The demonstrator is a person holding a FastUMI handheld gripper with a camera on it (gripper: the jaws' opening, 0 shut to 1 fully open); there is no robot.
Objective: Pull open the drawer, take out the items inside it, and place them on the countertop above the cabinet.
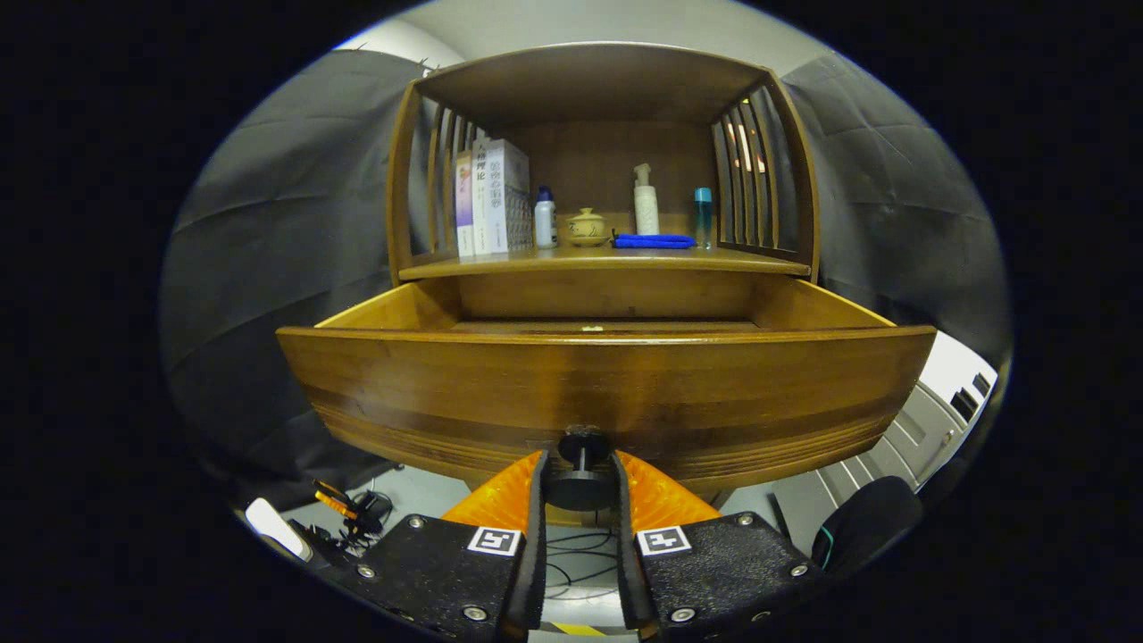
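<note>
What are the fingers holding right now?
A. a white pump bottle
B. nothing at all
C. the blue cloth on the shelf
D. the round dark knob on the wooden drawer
D: the gripper has both fingers closed on the round dark knob at the front of the pulled-out brown wooden drawer.

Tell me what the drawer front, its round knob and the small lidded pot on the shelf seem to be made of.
The curved brown drawer front looks like varnished wood: grain bands and a soft sheen show. The dark round knob, held between the tongs, seems metal or dark-painted wood; I cannot tell which. The small yellowish lidded pot appears to be glazed ceramic, as it shines slightly.
</note>
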